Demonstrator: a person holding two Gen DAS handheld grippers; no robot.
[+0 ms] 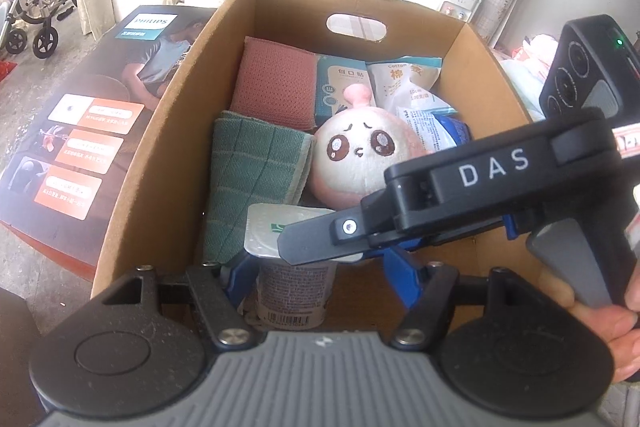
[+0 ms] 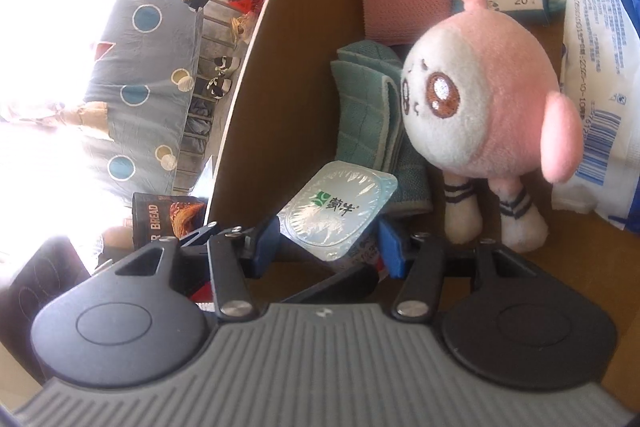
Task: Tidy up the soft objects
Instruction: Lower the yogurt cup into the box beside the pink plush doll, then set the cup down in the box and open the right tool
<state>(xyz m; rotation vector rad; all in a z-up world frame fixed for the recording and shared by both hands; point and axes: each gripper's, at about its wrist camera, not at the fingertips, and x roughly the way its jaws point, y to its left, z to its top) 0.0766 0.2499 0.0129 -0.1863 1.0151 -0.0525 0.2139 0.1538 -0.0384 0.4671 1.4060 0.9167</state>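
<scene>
Cup: we see a foil-lidded yogurt cup (image 1: 294, 269), barcode on its side, low at the cardboard box (image 1: 168, 131)'s near end.
Jaws: left gripper (image 1: 316, 279) and right gripper (image 2: 326, 241) both clasp it.
Neighbours: plush toy (image 2: 488, 99), green cloth (image 1: 256, 179), pink cloth (image 1: 276, 83), packets behind.

The box (image 1: 168, 131) is matt brown corrugated cardboard. The plush toy (image 2: 492, 99) is fuzzy pink-and-white pile. The green cloth (image 1: 256, 179) is ribbed terry; the pink sponge (image 1: 276, 83) is a rough mesh. The yogurt cup (image 2: 340, 211) has a glossy, crinkled foil lid.
</scene>
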